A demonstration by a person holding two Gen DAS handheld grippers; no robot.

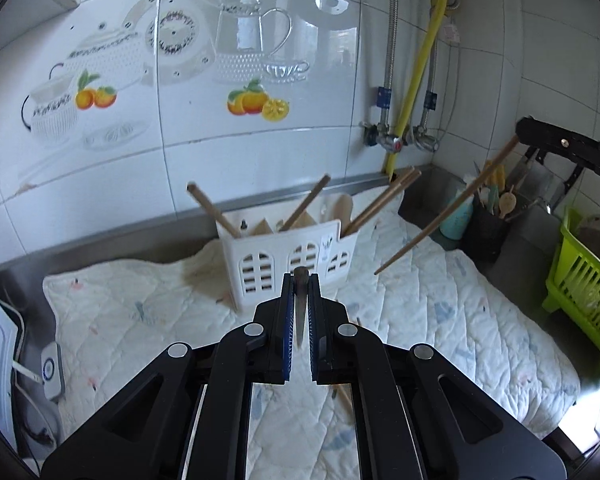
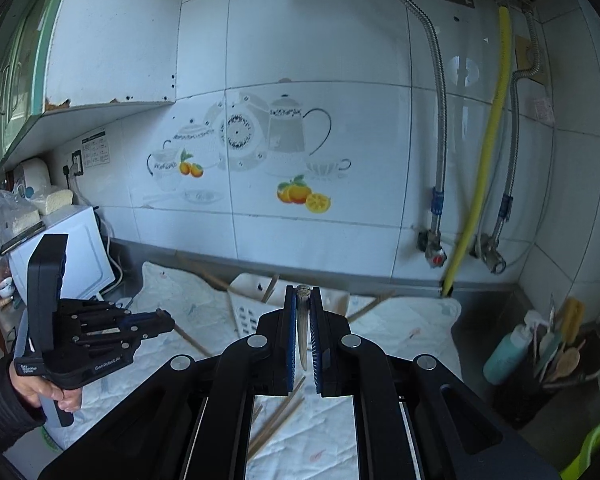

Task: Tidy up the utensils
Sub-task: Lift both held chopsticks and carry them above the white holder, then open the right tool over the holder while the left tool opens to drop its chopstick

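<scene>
We hold one chopstick in each hand-held gripper. Left hand-held gripper (image 1: 301, 280) clenched on chopstick (image 1: 300, 312), just before white holder (image 1: 296, 256). Right hand-held gripper (image 2: 303, 292) grasping chopstick (image 2: 302, 328) above holder. Next: tip both down, drop into holder slots.

Yellow hose (image 2: 485, 152), microwave (image 2: 70, 256) (white), quilted cloth (image 1: 440, 312)
</scene>
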